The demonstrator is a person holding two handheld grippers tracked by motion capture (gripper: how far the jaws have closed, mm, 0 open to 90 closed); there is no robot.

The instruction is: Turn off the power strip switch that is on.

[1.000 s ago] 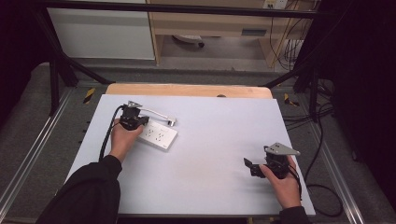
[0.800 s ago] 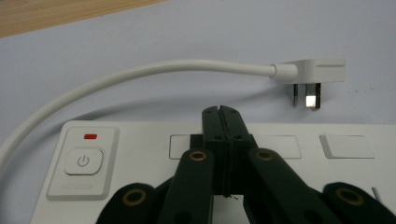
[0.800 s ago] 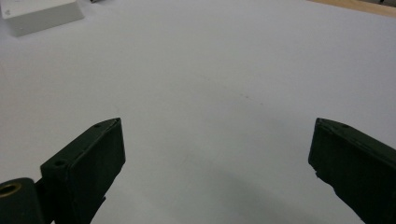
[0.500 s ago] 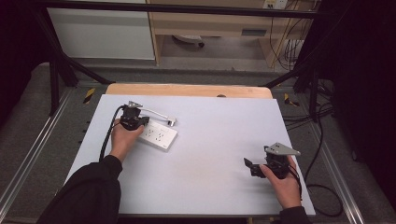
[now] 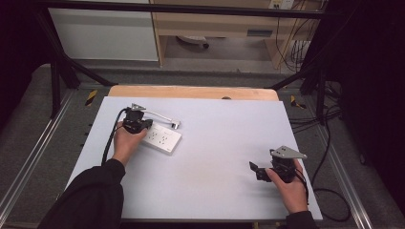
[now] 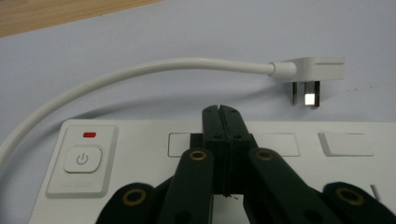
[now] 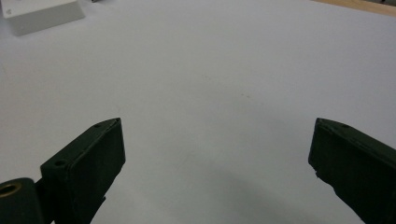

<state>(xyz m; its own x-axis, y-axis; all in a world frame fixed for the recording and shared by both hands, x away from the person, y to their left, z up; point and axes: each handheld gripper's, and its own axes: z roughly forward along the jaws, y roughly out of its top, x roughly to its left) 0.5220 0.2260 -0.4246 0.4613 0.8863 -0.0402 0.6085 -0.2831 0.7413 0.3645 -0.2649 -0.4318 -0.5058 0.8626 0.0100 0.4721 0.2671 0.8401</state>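
A white power strip (image 5: 162, 138) lies on the left half of the white table top; its white cord (image 6: 140, 72) loops round to a white plug (image 5: 175, 124) lying just beyond it. My left gripper (image 5: 142, 126) hovers over the strip's near end, jaws pressed together with nothing between them. In the left gripper view the left gripper (image 6: 220, 111) points at the strip (image 6: 350, 140), right of its power button (image 6: 82, 158) and red lamp, with the plug (image 6: 312, 74) beyond. My right gripper (image 5: 255, 171) rests at the front right, open and empty; the right gripper (image 7: 217, 140) faces bare table.
A wooden strip (image 5: 191, 92) borders the table's far edge. Metal frame rails and cables (image 5: 310, 119) run along the right side. In the right gripper view a corner of the power strip (image 7: 42, 14) sits at the top left.
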